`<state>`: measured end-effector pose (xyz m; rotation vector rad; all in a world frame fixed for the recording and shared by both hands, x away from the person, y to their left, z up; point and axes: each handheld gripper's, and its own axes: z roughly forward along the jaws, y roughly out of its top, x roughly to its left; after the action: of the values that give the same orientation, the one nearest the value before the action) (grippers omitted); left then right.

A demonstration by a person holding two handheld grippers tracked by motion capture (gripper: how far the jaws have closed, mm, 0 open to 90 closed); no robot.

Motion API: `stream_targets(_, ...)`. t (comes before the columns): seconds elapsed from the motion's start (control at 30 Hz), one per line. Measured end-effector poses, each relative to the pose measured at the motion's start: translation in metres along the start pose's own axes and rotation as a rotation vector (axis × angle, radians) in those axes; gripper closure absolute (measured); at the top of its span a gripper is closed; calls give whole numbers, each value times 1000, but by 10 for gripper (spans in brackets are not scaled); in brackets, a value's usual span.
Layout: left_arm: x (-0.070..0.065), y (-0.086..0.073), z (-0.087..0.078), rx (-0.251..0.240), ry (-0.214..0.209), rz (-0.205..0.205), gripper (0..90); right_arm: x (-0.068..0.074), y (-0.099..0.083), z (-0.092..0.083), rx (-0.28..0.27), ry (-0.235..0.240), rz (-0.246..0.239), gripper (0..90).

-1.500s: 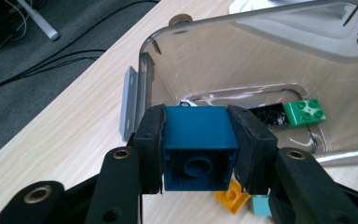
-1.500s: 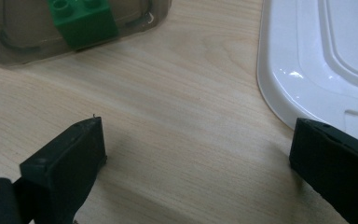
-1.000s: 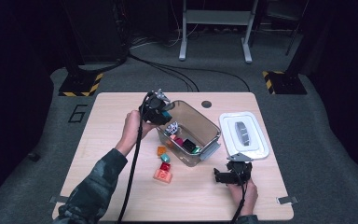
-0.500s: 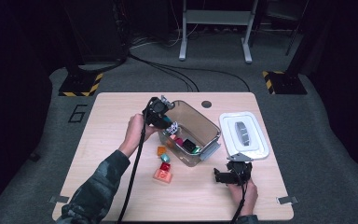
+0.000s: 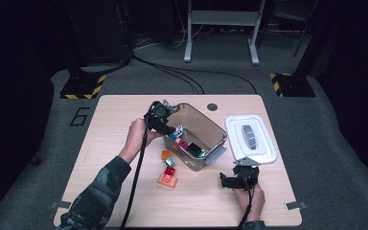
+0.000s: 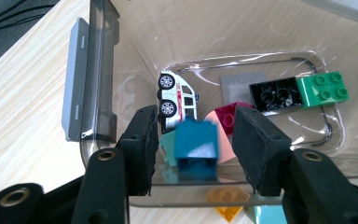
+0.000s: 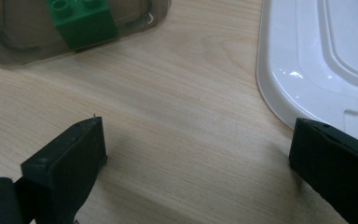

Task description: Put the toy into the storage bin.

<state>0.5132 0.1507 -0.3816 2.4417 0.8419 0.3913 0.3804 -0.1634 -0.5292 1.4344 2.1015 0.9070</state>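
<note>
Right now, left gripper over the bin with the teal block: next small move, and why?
Probably lift the left gripper clear of the clear bin. Its jaws have just been opening, gaps show beside the teal block, which looks released above the toy car and bricks. Next piece: the orange block outside.

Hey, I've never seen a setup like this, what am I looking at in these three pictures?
A person at a table holds a hand-held gripper in each hand. One picture is from a camera above; the other two come from cameras riding on each gripper, looking along its black jaws.

The left gripper is over a clear bin, its jaws just opening, with a teal block between them, seemingly released. The bin holds a toy car and black, green and magenta blocks.

The right gripper rests open near the white lid. A few blocks lie beside the bin.
</note>
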Motion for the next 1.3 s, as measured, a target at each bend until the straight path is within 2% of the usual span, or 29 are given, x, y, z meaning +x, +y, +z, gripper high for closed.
stream_targets(0.13,-2,-4,-10,-31,16,3,352,0,0,0,0,0,0,30)
stream_targets(0.33,-10,-19,-30,-85,19,1,195,0,0,0,0,0,0,30)
stream_targets(0.4,-12,-25,-36,-98,22,7,177,0,0,0,0,0,0,30)
stream_targets(0.63,-20,-51,-48,-129,25,-14,147,0,0,0,-1,-3,0,32)
stream_targets(0.93,-31,-79,-41,-118,-2,-23,150,0,0,0,-1,-3,1,32)
stream_targets(1.07,-36,-90,-32,-94,-13,-21,154,0,0,0,-1,-3,1,32)
stream_targets(1.23,-44,-103,-16,-60,-46,-37,160,0,0,0,-1,-3,1,32)
stream_targets(1.3,-48,-108,-7,-32,-63,-33,163,0,0,0,-1,-3,1,32)
